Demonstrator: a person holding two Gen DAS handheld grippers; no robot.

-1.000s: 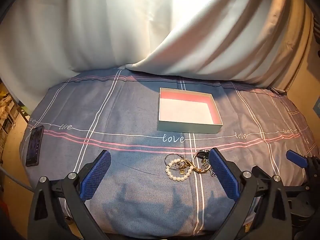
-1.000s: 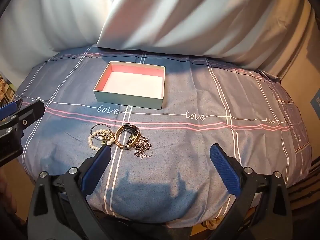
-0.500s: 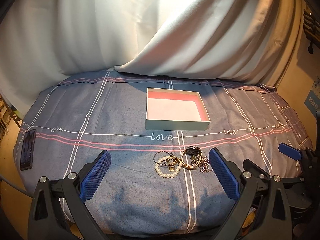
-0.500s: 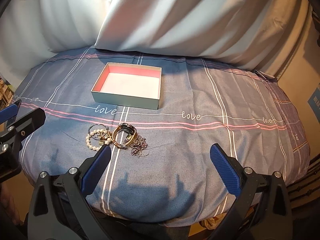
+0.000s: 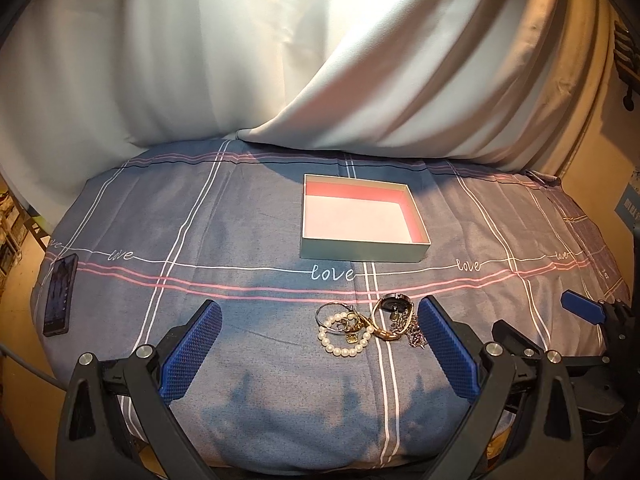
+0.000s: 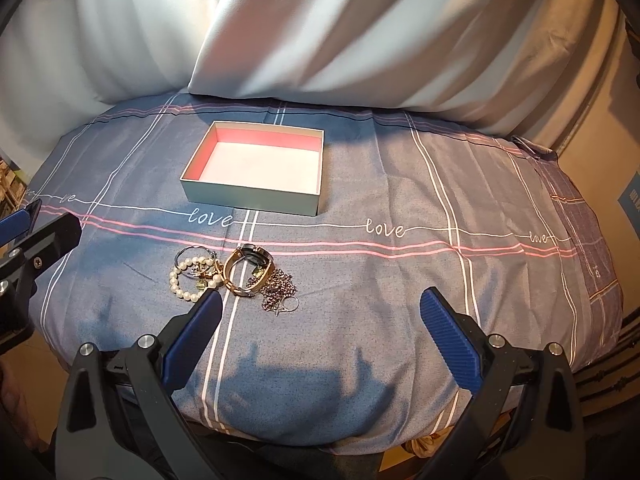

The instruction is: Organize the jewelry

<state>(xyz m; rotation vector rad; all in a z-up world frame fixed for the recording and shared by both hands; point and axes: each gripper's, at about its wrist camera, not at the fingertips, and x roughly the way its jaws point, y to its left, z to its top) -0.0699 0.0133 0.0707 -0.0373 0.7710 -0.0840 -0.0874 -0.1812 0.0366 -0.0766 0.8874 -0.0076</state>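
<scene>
Your left gripper (image 5: pixel 318 338) and right gripper (image 6: pixel 320 334) both hover over the near edge of the bed (image 6: pixel 400 184), fingers spread wide and holding nothing. The jewelry lies heaped near that edge: a pearl bracelet (image 6: pixel 188 282), touching a gold watch (image 6: pixel 250 270), with a silver chain (image 6: pixel 278 290) and ring (image 6: pixel 291 303) just beside it. The open box (image 6: pixel 256 168), pink-walled and white-floored, sits toward the middle of the bed, apart from the heap. A dark phone (image 5: pixel 60 294) rests at the bed's left edge.
</scene>
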